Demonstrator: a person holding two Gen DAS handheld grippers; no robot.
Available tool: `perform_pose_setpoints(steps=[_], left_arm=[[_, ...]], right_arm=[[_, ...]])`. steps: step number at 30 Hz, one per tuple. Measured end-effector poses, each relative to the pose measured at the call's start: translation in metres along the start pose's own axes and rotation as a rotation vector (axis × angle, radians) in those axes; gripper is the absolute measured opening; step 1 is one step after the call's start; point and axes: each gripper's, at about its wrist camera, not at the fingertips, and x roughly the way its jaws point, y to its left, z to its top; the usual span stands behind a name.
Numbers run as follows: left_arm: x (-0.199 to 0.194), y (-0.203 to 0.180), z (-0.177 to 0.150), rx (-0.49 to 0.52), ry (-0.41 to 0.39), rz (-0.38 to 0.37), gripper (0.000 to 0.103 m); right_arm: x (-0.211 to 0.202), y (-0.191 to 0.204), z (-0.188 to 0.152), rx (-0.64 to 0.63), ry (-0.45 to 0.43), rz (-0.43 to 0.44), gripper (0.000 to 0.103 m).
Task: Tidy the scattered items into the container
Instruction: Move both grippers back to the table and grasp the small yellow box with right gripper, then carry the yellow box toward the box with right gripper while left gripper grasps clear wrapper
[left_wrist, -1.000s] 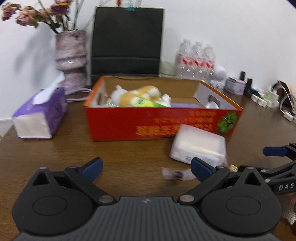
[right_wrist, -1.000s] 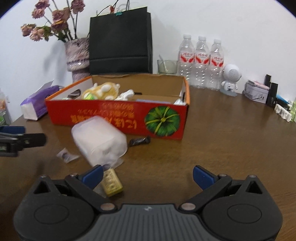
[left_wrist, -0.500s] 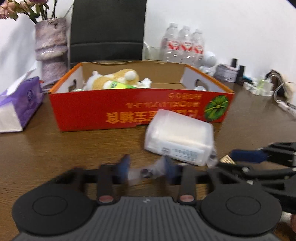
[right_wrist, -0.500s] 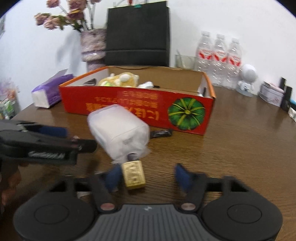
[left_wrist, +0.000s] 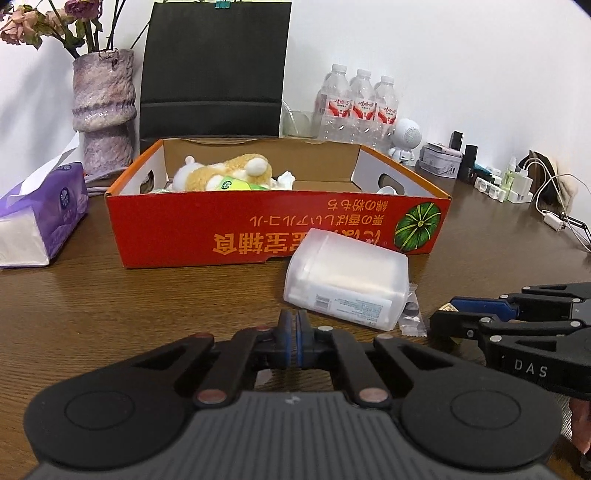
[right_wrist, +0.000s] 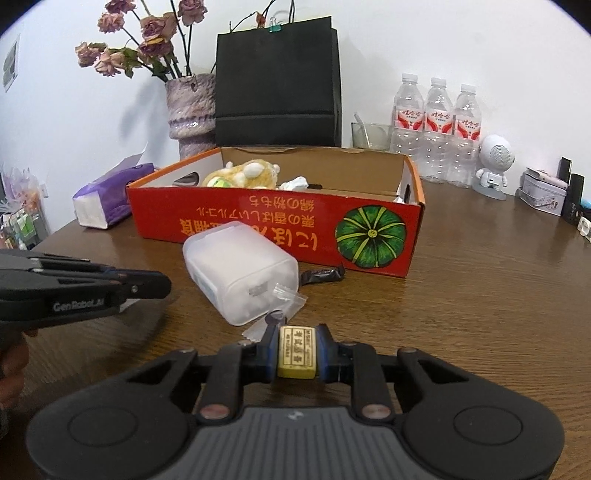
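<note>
While our two grippers hung low over the table (left_wrist: 110, 314), bare wood lay open at the lower left of the left view and across the right half of the right view. The red box (left_wrist: 258, 236) crossed mid-frame, a plush toy (left_wrist: 225, 173) inside. A frosted container (right_wrist: 240, 269) lay just before its front wall. Our right gripper (right_wrist: 297, 350) had its jaws clamped on a small gold block (right_wrist: 297, 350). Our left gripper (left_wrist: 294, 343) had its jaws together; whether they pinched anything, we could not tell.
</note>
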Motion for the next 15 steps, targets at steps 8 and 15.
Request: perform_pose_setpoints(steps=[8, 15], left_arm=[[-0.015, 0.008, 0.007, -0.028, -0.04, 0.001, 0.004], [-0.036, 0.018, 0.027, -0.033, -0.105, 0.018, 0.004]], right_arm=[[-0.007, -0.002, 0.004, 0.003, -0.024, -0.01, 0.02], [-0.02, -0.006, 0.025, 0.006, -0.073, -0.021, 0.02]])
